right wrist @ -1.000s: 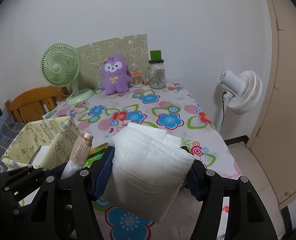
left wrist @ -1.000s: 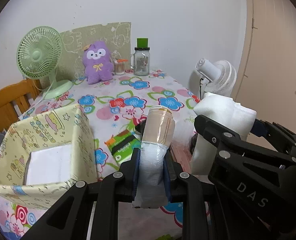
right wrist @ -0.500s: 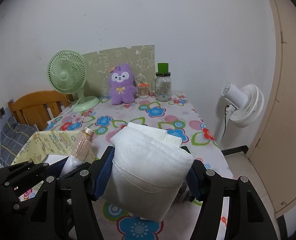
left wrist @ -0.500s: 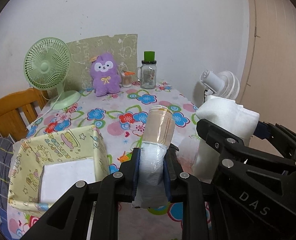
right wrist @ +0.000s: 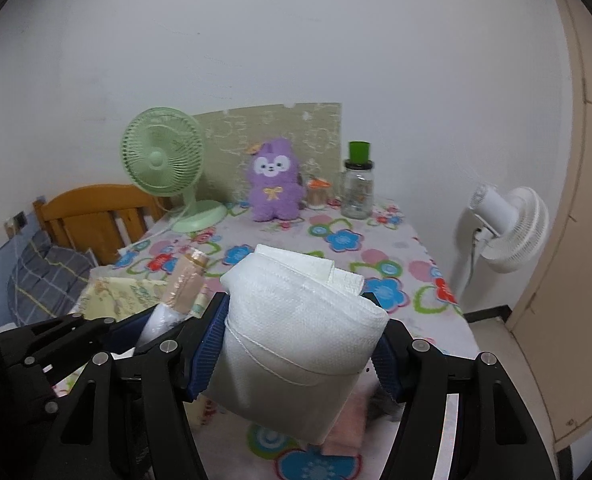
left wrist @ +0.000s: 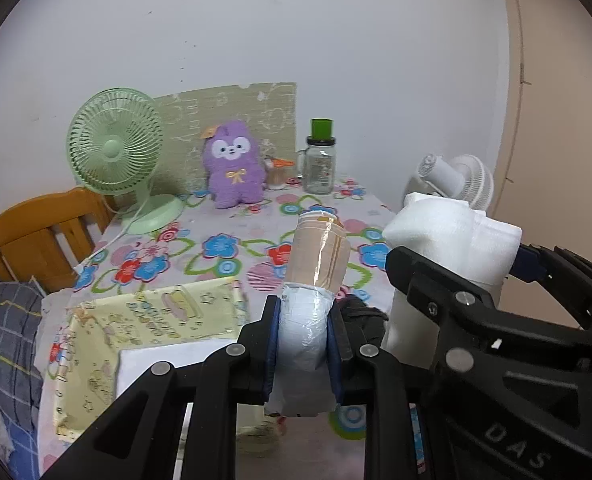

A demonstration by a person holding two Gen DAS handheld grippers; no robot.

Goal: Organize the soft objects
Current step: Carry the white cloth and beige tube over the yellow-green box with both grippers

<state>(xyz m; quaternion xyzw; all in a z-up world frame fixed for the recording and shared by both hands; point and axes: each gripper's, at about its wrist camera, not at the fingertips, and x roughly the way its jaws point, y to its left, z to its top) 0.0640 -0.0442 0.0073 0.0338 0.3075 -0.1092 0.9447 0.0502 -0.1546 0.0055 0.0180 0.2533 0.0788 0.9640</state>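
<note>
My left gripper [left wrist: 303, 334] is shut on a soft roll [left wrist: 310, 292], white at the gripped end and tan with clear tape at the far end. It hangs above the near part of the table, beside a yellow patterned box [left wrist: 144, 320] that has a white pad inside. To its right my right gripper [right wrist: 300, 340] is shut on a folded white cloth bundle [right wrist: 296, 332] tied with thread. The same bundle [left wrist: 448, 248] shows at the right of the left wrist view, and the roll [right wrist: 180, 292] at the left of the right wrist view. A purple plush toy [left wrist: 234, 164] sits at the table's far edge.
On the flowered tablecloth [left wrist: 224, 244] stand a green desk fan [left wrist: 116, 148], a glass jar with a green lid [left wrist: 320, 160] and a small orange-topped cup [left wrist: 277, 170]. A white fan [right wrist: 508, 232] stands on the floor to the right. A wooden chair [left wrist: 36, 236] is at left.
Both grippers have risen and drawn back from the table with their loads still gripped; the table, box and far objects now sit lower and farther in both views.
</note>
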